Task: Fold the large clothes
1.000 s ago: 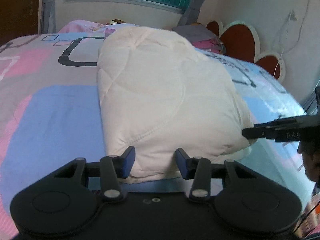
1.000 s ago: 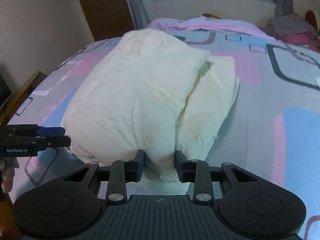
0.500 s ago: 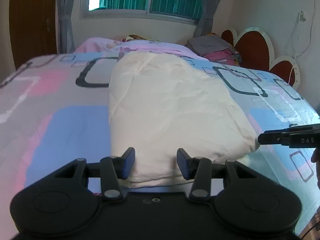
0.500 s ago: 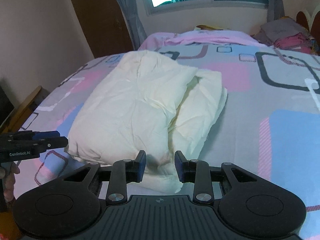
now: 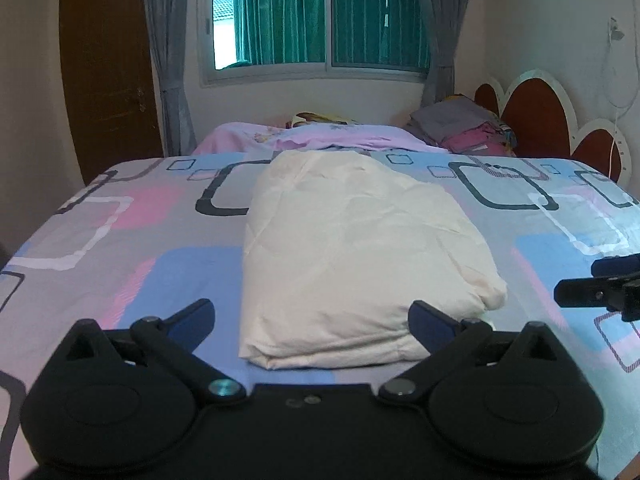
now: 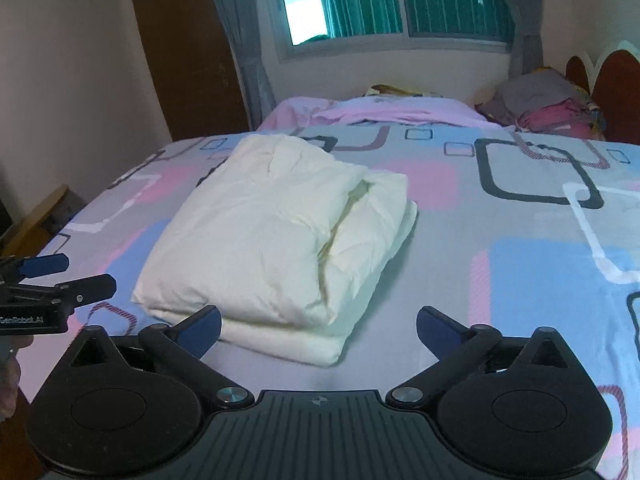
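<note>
A cream padded garment (image 5: pixel 352 248) lies folded in a thick bundle on the bed, also in the right wrist view (image 6: pixel 272 240). My left gripper (image 5: pixel 312 316) hovers above its near edge with jaws opening wide; the cloth shows in the gap below, untouched by the blue pads (image 5: pixel 196 316). My right gripper (image 6: pixel 320 320) hangs over the bundle's other near corner, jaws likewise opening, pads clear of the cloth. Each gripper shows in the other's view: the right one (image 5: pixel 600 284) at the right edge, the left one (image 6: pixel 60 276) at the left edge.
The bed sheet (image 5: pixel 120 240) is patterned in pink, blue and grey. A pink blanket (image 5: pixel 320 140) and a stack of folded clothes (image 5: pixel 460 124) lie at the far side by the headboard (image 5: pixel 536 120). A person's hand (image 6: pixel 8 376) shows at the left edge.
Both grippers let go of the garment's near edge and opened wide. They drew back and rose, and the bundle settled flat on the bed.
</note>
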`<state>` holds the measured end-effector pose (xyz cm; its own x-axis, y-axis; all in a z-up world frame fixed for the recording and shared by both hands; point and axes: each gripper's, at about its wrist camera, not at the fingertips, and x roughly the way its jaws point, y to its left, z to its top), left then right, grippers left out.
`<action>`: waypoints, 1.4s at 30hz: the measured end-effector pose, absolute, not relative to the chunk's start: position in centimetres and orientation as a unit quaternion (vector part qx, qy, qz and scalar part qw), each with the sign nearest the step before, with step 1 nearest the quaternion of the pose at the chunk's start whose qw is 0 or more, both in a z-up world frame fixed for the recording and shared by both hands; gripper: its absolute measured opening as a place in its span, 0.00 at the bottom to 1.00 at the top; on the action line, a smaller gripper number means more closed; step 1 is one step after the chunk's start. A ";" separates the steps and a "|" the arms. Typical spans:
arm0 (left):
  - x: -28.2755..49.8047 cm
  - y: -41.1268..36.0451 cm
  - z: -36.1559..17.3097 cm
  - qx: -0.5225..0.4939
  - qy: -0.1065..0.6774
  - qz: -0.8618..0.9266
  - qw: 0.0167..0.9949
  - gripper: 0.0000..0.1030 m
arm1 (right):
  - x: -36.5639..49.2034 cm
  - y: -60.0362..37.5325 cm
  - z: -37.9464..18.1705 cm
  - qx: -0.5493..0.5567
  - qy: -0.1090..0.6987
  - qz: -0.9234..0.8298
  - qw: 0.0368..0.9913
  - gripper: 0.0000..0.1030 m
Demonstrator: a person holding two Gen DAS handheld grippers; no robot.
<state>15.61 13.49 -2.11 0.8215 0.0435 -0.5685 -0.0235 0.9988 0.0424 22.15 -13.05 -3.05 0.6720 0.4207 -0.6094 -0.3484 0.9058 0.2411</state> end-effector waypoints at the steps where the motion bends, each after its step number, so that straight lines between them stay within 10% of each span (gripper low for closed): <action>1: 15.1 13.3 -1.9 0.016 0.298 0.018 0.954 1.00 | 21.5 -13.2 -2.9 0.054 0.345 0.210 0.913 1.00; 42: -1.9 6.7 3.7 0.005 0.230 0.017 0.973 1.00 | 1.7 -18.0 4.3 0.056 0.283 0.148 0.946 1.00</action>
